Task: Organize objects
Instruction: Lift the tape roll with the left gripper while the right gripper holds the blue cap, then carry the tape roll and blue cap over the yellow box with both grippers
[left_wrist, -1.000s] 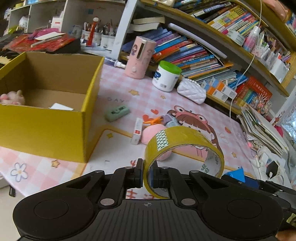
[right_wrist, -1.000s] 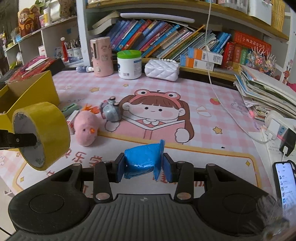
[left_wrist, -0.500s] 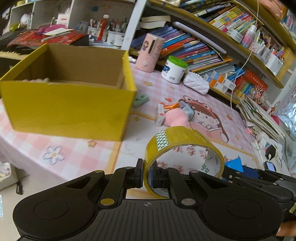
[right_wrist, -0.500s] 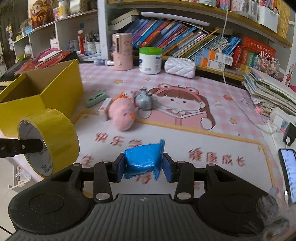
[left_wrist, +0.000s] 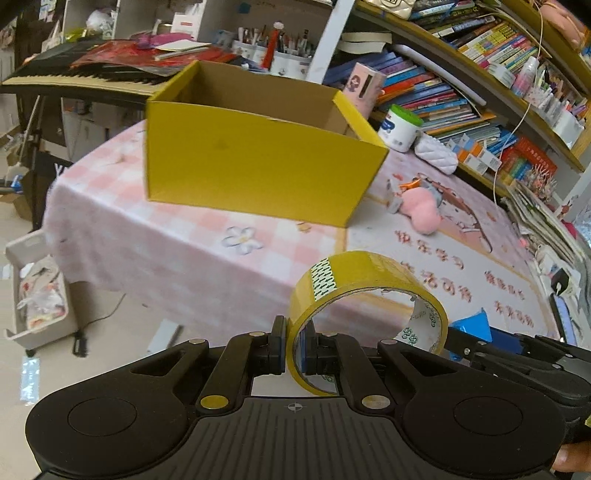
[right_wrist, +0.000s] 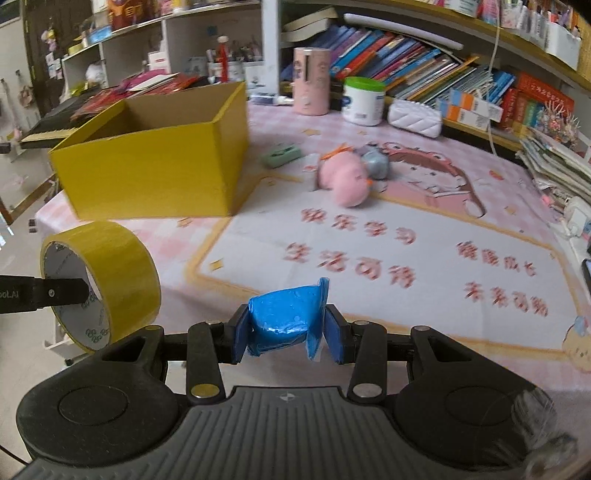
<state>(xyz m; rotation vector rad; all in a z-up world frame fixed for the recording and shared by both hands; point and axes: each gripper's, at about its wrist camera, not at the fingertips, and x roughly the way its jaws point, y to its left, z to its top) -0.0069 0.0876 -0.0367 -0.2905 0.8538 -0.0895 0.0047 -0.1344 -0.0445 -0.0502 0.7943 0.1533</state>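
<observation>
The left gripper is closed tight on the wall of a yellow tape roll, one pad outside the ring and one inside; the roll stands on edge and hangs in the air just off the near side of the bench; the right gripper squeezes a small blue cup, lying on its side between the two blue pads; in the right view the tape shows at the left, beside the cup but not touching it; a big yellow box sits open on the bench, on the pink checked cloth; from here you cannot see what is in it; past the box lie a pink plush toy, a small grey thing touching it, and a green eraser near the box corner; at the back stand a pink tube, a white jar with a green lid, and a white quilted purse; books fill the shelf behind them.
</observation>
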